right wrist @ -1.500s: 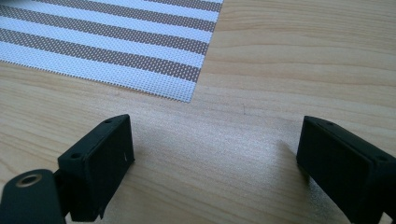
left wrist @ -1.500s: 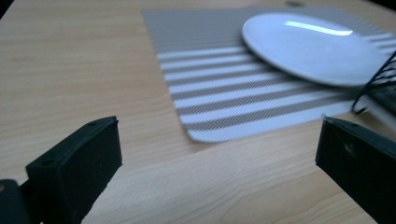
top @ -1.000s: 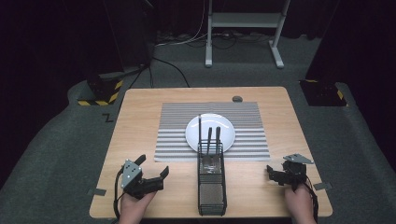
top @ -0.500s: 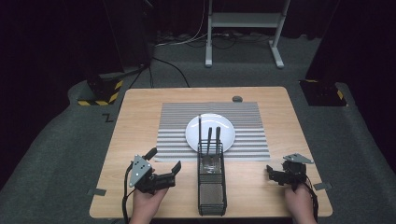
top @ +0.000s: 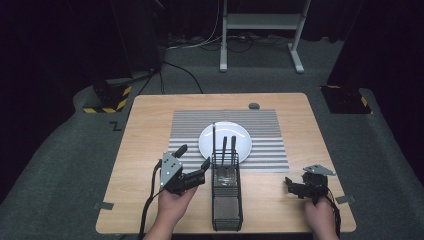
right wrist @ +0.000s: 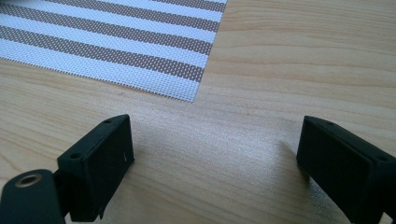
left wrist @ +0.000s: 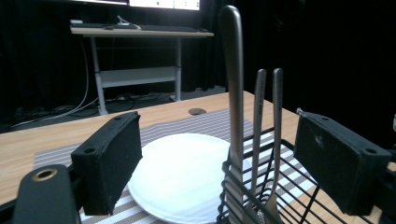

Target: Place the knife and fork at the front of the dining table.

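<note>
A black wire caddy [top: 226,200] stands at the table's near middle with three metal utensils upright in it, the tallest handle [top: 214,140] at the left. Behind it a white plate [top: 240,137] lies on a striped placemat [top: 270,135]. My left gripper [top: 194,156] hovers just left of the caddy, open; its jaws have just been closing a little, with nothing pressed between the pads. In the left gripper view the tall handle [left wrist: 232,84] and two thinner handles [left wrist: 268,121] rise ahead of the gap in my left gripper [left wrist: 219,140]. My right gripper [top: 292,186] rests open at the near right, over bare wood [right wrist: 215,144].
A small dark round object [top: 254,105] lies at the table's far edge. Beyond the table stands a white desk frame [top: 260,22]. Yellow-and-black striped blocks [top: 107,102] sit on the floor at the far corners. The placemat's corner [right wrist: 194,91] lies ahead of the right gripper.
The left gripper has moved right and upward from the near-left of the table to beside the caddy, jaws slightly narrower. The right gripper has stayed still.
</note>
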Demonstrator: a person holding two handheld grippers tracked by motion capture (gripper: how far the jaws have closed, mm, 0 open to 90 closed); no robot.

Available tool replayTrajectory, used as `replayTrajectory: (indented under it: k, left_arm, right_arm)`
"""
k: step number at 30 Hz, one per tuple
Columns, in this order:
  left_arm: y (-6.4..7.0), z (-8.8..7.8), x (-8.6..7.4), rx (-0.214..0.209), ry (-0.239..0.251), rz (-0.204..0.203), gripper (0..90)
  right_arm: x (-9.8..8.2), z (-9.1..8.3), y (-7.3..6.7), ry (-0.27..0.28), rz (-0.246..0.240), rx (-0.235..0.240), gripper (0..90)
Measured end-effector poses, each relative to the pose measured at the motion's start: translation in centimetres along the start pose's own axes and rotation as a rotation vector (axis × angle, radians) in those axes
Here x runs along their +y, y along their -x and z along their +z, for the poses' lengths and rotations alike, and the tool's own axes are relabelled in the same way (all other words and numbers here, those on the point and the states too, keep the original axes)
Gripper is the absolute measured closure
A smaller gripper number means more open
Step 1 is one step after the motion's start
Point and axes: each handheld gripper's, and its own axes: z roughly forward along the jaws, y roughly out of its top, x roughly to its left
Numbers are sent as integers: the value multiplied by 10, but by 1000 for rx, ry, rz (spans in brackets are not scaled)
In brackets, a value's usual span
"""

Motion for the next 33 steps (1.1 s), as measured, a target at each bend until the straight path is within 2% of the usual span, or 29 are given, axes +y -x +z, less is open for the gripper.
replayTrajectory:
  k: [2, 4, 7, 8, 12, 16, 18, 20, 21, 22, 23, 25, 33]
  left_arm:
    - [1, 5, 1, -14, -11, -3, 153]
    - [3, 8, 1, -7, -8, 22, 151]
    - [2, 13, 0, -17, -6, 6, 147]
    - [2, 16, 0, -24, -8, -13, 147]
    - [6, 25, 3, -25, -5, -4, 164]
    - [6, 34, 1, -30, -21, -23, 290]
    - [8, 37, 1, -20, -25, -13, 373]
    - [9, 39, 1, -12, -24, -10, 428]
    - [10, 41, 0, 3, -27, -8, 428]
    - [11, 45, 0, 1, -31, -12, 490]
    - [11, 45, 0, 1, -31, -12, 513]
    - [15, 48, -2, 14, -35, 4, 570]
    - [17, 52, -3, 38, -22, 5, 723]
  right_arm:
    - [0, 0, 0, 0, -1, 0, 104]
    - [0, 0, 0, 1, -2, 0, 104]
    - [0, 0, 0, 1, -2, 1, 104]
    - [0, 0, 0, 1, -2, 1, 104]
    - [0, 0, 0, 0, 0, 1, 104]
    - [0, 0, 0, 1, -1, 2, 104]
    - [0, 0, 0, 1, -4, 2, 105]
    - [0, 0, 0, 1, -4, 2, 105]
    - [0, 0, 0, -1, -4, 2, 105]
    - [0, 0, 0, -1, -5, 2, 105]
    - [0, 0, 0, -1, -4, 2, 105]
    - [0, 0, 0, -1, -5, 3, 105]
    - [0, 0, 0, -1, -6, 3, 105]
